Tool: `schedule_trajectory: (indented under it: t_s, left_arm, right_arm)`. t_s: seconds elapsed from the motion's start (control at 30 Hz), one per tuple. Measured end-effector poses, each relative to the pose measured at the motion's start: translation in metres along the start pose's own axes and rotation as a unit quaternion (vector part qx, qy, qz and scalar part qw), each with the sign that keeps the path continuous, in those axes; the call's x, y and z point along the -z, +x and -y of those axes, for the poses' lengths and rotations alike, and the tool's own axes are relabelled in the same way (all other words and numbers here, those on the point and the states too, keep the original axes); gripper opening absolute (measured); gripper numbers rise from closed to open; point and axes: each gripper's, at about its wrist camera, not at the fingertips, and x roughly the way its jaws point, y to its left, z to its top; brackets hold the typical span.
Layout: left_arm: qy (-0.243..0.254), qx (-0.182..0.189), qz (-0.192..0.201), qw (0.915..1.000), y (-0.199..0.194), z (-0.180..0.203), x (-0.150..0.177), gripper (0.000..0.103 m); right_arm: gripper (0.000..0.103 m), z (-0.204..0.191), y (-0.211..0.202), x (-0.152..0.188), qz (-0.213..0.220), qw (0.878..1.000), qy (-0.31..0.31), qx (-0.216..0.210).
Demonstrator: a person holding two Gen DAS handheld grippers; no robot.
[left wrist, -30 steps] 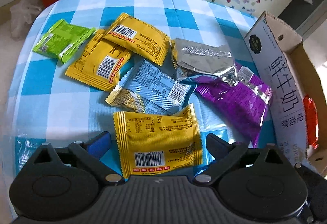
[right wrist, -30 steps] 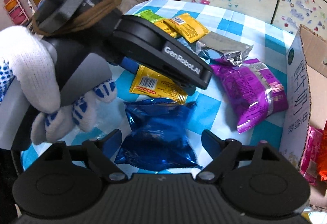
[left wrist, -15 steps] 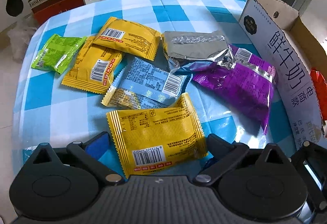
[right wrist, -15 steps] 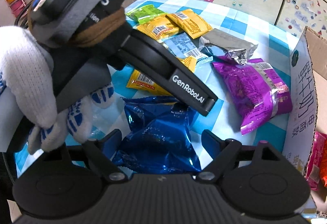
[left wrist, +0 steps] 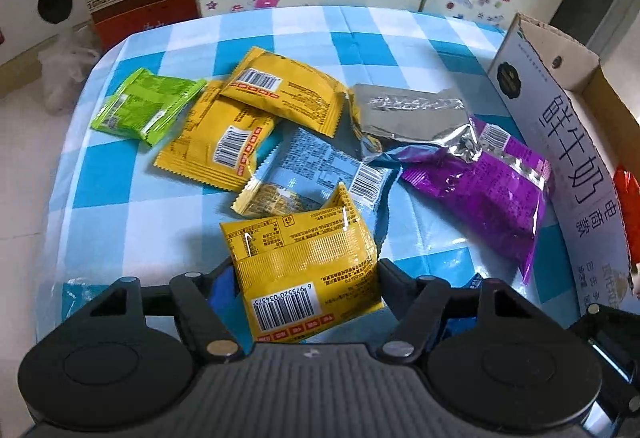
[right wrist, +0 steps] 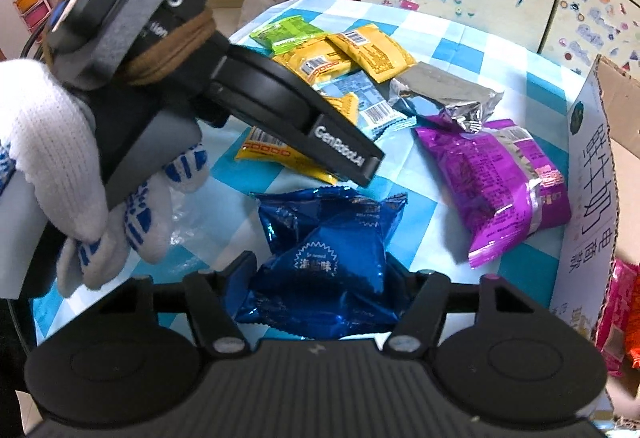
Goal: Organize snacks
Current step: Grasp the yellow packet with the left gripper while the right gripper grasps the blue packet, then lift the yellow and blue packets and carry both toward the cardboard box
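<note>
A: Status of left gripper (left wrist: 306, 274)?

B: Jaws have just been closing; they now pinch the yellow packet (left wrist: 300, 262), which buckles upward between them at the near edge of the checked surface (left wrist: 132, 174).

A: Status of right gripper (right wrist: 322, 278)?

B: Jaws have likewise just been closing. The blue packet (right wrist: 326, 258) is squeezed between them and crumples, low over the surface.

A: Other snacks?

B: Green packet (left wrist: 140, 110), two more yellow packets, pale blue packet (left wrist: 324, 170), silver packet (left wrist: 412, 118) and purple packet (left wrist: 484, 194) lie clustered mid-surface. Cardboard box (left wrist: 560, 142) stands at the right edge, just beside the purple packet.
</note>
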Motion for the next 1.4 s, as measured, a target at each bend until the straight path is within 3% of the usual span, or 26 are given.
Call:
schedule_trajectory:
  t_s: [0.73, 1.1, 1.4]
  left_arm:
    - [-0.062, -0.008, 0.025, 0.9977, -0.04, -0.018, -0.002, 0.076]
    - [-0.094, -0.042, 0.074, 0.9919, -0.075, -0.029, 0.022, 0.076]
    - [-0.108, -0.025, 0.101, 0.9887, -0.1, -0.014, 0.037, 0.076]
  right_arm:
    - [0.066, -0.001, -0.03, -0.012, 0.033, 0.999, 0.018, 0.003]
    - [0.066, 0.016, -0.048, -0.019, 0.054, 0.997, 0.052, 0.016]
    - [0.066, 0.04, -0.075, -0.024, 0.094, 0.991, 0.094, 0.018]
